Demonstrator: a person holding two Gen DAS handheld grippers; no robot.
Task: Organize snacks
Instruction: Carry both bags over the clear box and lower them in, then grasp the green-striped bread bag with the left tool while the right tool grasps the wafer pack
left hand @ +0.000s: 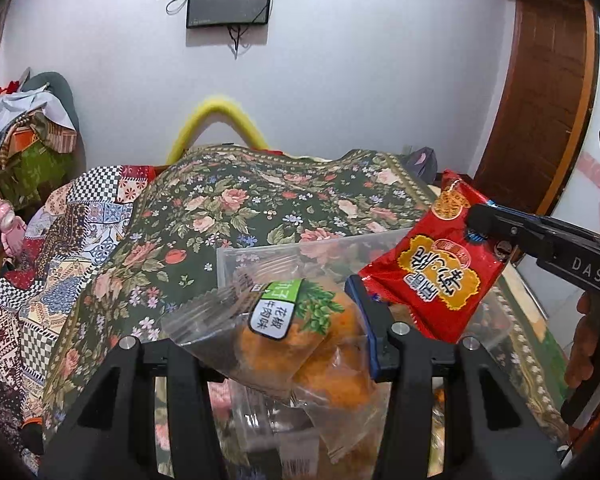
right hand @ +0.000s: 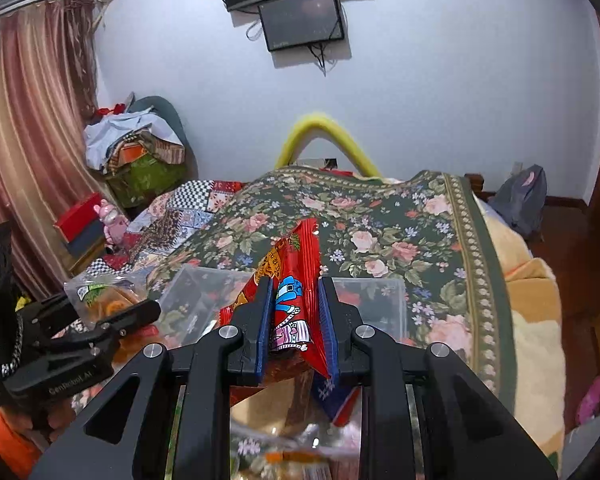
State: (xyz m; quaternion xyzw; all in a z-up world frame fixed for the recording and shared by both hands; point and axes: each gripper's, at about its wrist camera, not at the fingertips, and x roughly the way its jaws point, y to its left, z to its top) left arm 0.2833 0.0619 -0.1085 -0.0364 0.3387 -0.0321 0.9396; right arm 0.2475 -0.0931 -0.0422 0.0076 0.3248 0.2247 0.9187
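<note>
My left gripper (left hand: 296,336) is shut on a clear packet of orange snacks with a green and white label (left hand: 296,336), held above a clear plastic box (left hand: 260,258) on the bed. My right gripper (right hand: 294,316) is shut on a red snack packet (right hand: 296,280), lifted over the same box (right hand: 204,292). In the left wrist view the red packet (left hand: 436,276) hangs at the right from the right gripper (left hand: 484,224). In the right wrist view the left gripper (right hand: 140,312) and its clear packet (right hand: 100,296) are at the left.
A floral green bedspread (left hand: 240,204) covers the bed, with a patchwork quilt (left hand: 60,240) at the left. More snack packets lie below the grippers (right hand: 300,452). A wooden door frame (left hand: 540,100) stands at the right. A pile of clothes and boxes (right hand: 136,152) sits at the back left.
</note>
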